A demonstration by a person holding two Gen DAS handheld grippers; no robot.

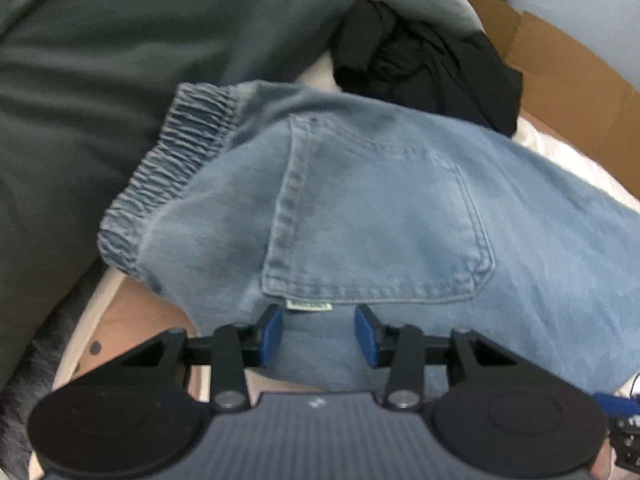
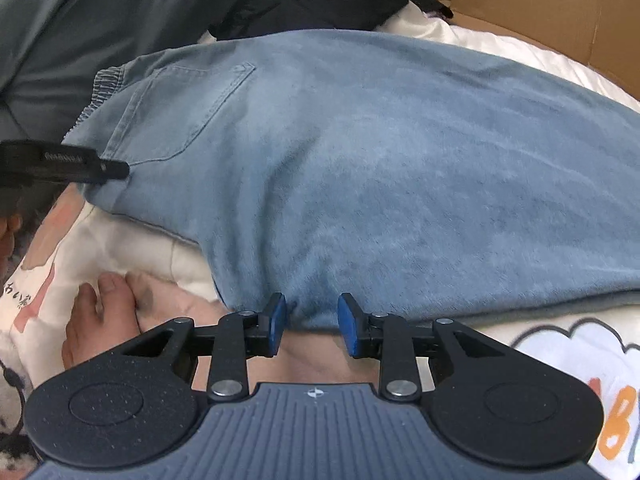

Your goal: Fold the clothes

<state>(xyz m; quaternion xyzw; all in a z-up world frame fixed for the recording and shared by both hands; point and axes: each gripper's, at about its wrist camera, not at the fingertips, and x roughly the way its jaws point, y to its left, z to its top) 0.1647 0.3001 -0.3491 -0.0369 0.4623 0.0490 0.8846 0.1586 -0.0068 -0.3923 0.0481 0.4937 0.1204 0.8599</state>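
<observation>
Left wrist view: light-blue denim jeans with elastic waistband [image 1: 380, 200] are filling mid-frame; left gripper [image 1: 319, 334] is gaping narrowly over their lower hem. Right gripper [image 2: 311, 324] likewise, jaws parted, gripping nothing.

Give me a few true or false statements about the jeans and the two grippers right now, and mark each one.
1. The jeans are light blue denim. True.
2. The left gripper is clamped shut on a sock. False: its jaws are open at the jeans' edge.
3. The jeans' waistband is elasticated and gathered. True.
4. The right gripper is shut. False: its jaws stand apart at the denim edge.
5. A cardboard box sits beyond the jeans. True.
</observation>
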